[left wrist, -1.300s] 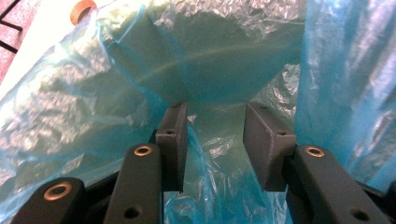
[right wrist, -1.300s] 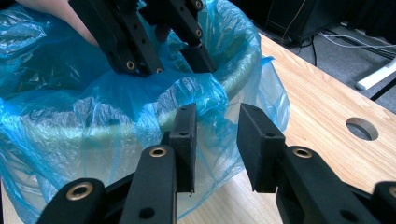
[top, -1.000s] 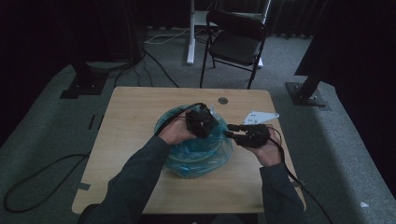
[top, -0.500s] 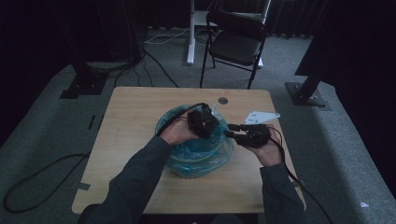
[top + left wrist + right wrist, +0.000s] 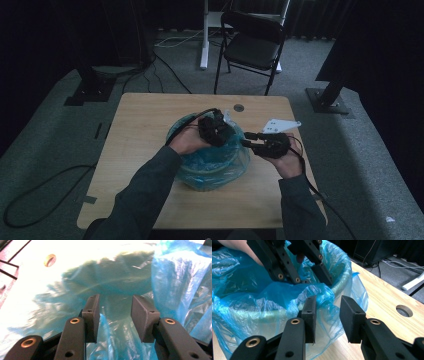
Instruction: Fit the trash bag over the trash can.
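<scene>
A round pale bin point(image 5: 212, 176) lined with a blue plastic bag point(image 5: 235, 150) stands mid-table. My left gripper point(image 5: 229, 134) hovers over the bin's far rim, pointing down, its jaws apart with loose bag film point(image 5: 110, 325) between them. The right gripper view shows that left gripper point(image 5: 314, 281) straddling the rim point(image 5: 342, 287). My right gripper point(image 5: 248, 140) sits level at the bin's right side. Its jaws point(image 5: 328, 303) have just been opening a little, and a fold of bag point(image 5: 322, 296) lies at their tips, unpressed.
The wooden table point(image 5: 145, 125) has a round cable hole point(image 5: 238, 107) behind the bin. A black folding chair point(image 5: 250, 47) and stand bases sit on the carpet beyond. Cables trail from both grippers. A person's sleeved forearms come in from the bottom.
</scene>
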The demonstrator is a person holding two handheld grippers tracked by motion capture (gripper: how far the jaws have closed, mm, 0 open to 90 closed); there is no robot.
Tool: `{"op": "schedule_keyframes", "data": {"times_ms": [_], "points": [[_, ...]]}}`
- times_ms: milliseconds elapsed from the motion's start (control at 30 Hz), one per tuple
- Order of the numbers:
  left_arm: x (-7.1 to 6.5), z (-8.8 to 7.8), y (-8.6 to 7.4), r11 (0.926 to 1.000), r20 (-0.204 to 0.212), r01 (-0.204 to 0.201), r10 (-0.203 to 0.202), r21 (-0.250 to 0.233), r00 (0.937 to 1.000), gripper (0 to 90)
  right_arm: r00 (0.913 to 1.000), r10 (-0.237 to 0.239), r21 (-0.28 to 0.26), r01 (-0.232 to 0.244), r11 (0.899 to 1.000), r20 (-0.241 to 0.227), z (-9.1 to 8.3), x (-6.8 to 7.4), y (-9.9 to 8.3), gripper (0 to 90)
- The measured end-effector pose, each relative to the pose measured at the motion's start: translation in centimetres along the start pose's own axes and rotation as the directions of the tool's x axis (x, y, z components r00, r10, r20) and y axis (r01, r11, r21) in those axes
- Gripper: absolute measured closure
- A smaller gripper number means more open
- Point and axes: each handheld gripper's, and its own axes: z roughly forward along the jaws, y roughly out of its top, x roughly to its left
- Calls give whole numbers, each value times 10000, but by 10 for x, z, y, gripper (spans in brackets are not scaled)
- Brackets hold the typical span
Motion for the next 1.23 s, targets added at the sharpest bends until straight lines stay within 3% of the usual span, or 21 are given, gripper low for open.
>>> {"op": "schedule_keyframes", "data": {"times_ms": [167,400,800,900,1067,1100,1133,1167,1233], "points": [[8,-14,-7,9980,-158,422,-430,-467,9990,584,10000,70,-77,-69,9999,42,-3,-1,0,656],[13,-32,-13,9924,-215,604,-630,-1075,9978,584,10000,65,-57,-65,10000,24,-2,-1,0,655],[22,-60,-32,9742,-639,1061,-1209,-1992,9906,581,9999,86,-120,-85,9999,83,-6,-3,-1,652],[26,-69,-41,9677,-785,1263,-1464,-2182,9861,580,9999,129,-154,-128,9998,103,-7,-4,-1,652],[33,-84,-59,9494,-944,1633,-1946,-2684,9763,580,9998,162,-196,-159,9997,137,-9,-5,-2,651],[35,-89,-68,9429,-1038,1792,-2154,-2806,9710,580,9997,189,-206,-186,9996,171,-10,-5,-1,651],[35,-89,-68,9429,-1038,1792,-2154,-2806,9710,579,9997,189,-206,-186,9996,171,-10,-5,-1,651],[38,-93,-78,9371,-1140,1980,-2388,-2875,9644,579,9995,240,-255,-235,9994,198,-12,-6,-1,651],[39,-95,-84,9341,-1186,2060,-2490,-2916,9612,575,9992,303,-320,-295,9991,254,-14,-8,-1,651]]}}
